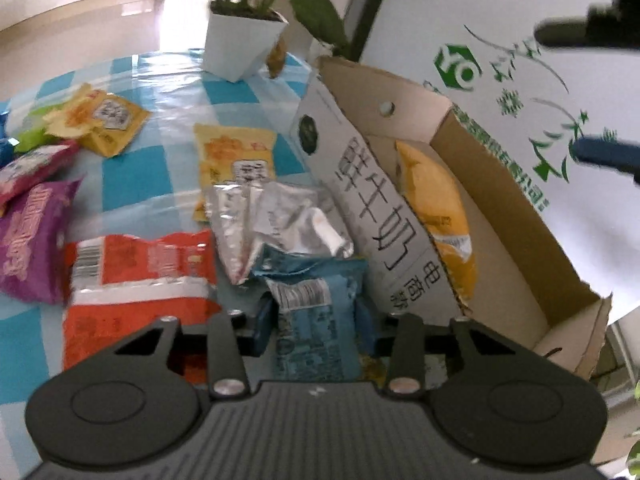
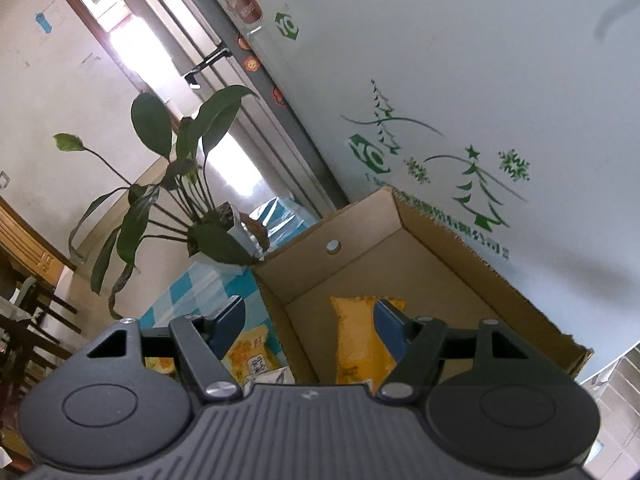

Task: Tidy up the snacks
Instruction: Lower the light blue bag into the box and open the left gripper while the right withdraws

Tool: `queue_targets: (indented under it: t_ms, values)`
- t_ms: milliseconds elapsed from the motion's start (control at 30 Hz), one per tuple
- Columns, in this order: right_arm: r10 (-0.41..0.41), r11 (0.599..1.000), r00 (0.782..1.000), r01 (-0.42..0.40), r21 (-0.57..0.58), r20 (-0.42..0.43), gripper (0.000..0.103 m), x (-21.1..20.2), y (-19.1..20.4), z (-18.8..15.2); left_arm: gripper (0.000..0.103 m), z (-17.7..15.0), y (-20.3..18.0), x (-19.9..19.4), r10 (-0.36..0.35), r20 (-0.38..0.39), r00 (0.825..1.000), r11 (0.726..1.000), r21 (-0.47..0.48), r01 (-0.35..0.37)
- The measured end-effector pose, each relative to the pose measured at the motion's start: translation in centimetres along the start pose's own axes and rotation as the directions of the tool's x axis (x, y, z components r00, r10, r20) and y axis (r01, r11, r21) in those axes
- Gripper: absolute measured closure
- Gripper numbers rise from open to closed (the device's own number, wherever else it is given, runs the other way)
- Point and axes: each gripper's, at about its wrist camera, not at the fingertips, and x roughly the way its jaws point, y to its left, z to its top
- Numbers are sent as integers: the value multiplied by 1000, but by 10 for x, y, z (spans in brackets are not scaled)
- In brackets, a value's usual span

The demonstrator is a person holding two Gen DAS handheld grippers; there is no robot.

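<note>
My left gripper (image 1: 316,328) is shut on a blue snack packet (image 1: 316,312), low over the checked tablecloth (image 1: 160,176). Beside it lie a silver packet (image 1: 280,224), a red packet (image 1: 136,280), a purple packet (image 1: 32,248) and two yellow packets (image 1: 232,160). To the right stands an open cardboard box (image 1: 500,200) with a yellow packet (image 1: 440,208) inside. My right gripper (image 2: 308,320) hangs open above the box (image 2: 440,240). The yellow packet (image 2: 356,332) lies on the box floor below it, not pressed by the pads.
A white plant pot (image 1: 240,44) stands at the back of the table, its leaves (image 2: 180,184) spreading high. A white cabinet with green print (image 1: 500,60) rises right behind the box. Wooden chairs (image 2: 24,320) stand at the left. A pink packet (image 1: 32,164) lies at the table's left.
</note>
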Motion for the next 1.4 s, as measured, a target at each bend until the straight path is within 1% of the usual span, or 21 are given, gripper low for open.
queue_targets:
  t_ms: [100, 200, 300, 367, 467, 533, 567, 600, 633, 700, 767, 833, 867, 900, 967, 1033, 1067, 1233, 1300, 1367, 1400]
  values:
    - [3, 1000, 1000, -3, 16, -6, 28, 0, -2, 0, 64, 6, 10, -24, -10, 65, 998, 999, -43, 13]
    - [-1, 999, 1000, 0, 38, 11, 28, -4, -6, 2, 64, 23, 17, -46, -73, 122, 990, 992, -89, 84]
    - [4, 999, 999, -6, 52, 38, 28, -9, -8, 4, 64, 42, 10, -58, -123, 169, 978, 987, -85, 139]
    - [2, 998, 999, -4, 55, 47, 28, -11, -8, 5, 64, 54, 2, -60, -171, 186, 968, 978, -85, 189]
    - [2, 998, 998, -6, 57, 58, 28, -13, -9, 6, 63, 67, -15, -50, -247, 185, 951, 958, -101, 268]
    - [-7, 999, 998, 4, 49, 65, 28, -13, -8, 7, 61, 73, -27, -38, -306, 159, 939, 942, -91, 322]
    - [-12, 999, 998, 9, 43, 67, 28, -13, -7, 7, 56, 75, -31, -31, -328, 133, 935, 934, -102, 342]
    - [-13, 999, 998, 11, 38, 67, 28, -13, -6, 7, 44, 75, -35, -26, -334, 113, 936, 932, -109, 345]
    - [-11, 999, 998, 9, 35, 63, 28, -13, -6, 7, 40, 75, -39, -23, -331, 105, 938, 934, -104, 341]
    - [-7, 999, 998, 5, 33, 55, 28, -12, -8, 7, 34, 75, -38, -27, -319, 135, 938, 941, -72, 331]
    - [-11, 999, 999, 9, 33, 48, 28, -11, -9, 7, 31, 77, -27, -33, -298, 175, 938, 947, -64, 313]
    - [-13, 999, 999, 11, 31, 40, 28, -9, -10, 7, 31, 80, -12, -37, -241, 212, 947, 962, -79, 262]
    - [-12, 999, 999, 11, 32, 34, 28, -8, -11, 7, 30, 82, -3, -38, -192, 227, 955, 973, -82, 215]
    - [-6, 999, 1000, 5, 37, 28, 28, -8, -11, 6, 30, 84, 5, -36, -136, 227, 964, 983, -93, 160]
    - [10, 999, 1000, -11, 49, 21, 28, -7, -12, 6, 30, 86, 19, -25, -30, 200, 979, 992, -112, 53]
    - [10, 999, 1000, -11, 40, 11, 28, -5, -10, 4, 30, 86, 28, -12, 42, 177, 983, 995, -101, -24]
    - [10, 999, 1000, -10, 33, 5, 28, -3, -7, 4, 30, 85, 30, -4, 63, 155, 986, 995, -89, -49]
    - [-3, 1000, 1000, 3, 10, -22, 28, 9, 0, 2, 30, 79, 27, 29, 80, 112, 990, 996, -34, -76]
    - [-8, 1000, 999, 8, 1, -47, 28, 19, 4, 0, 30, 74, 24, 41, 116, 90, 989, 993, 7, -117]
    - [-12, 1000, 997, 11, -8, -76, 28, 28, 6, -4, 32, 71, 27, 53, 166, 61, 984, 986, 7, -166]
    - [-17, 1000, 995, 16, -14, -97, 28, 34, 7, -6, 31, 67, 30, 52, 170, 76, 983, 985, 12, -171]
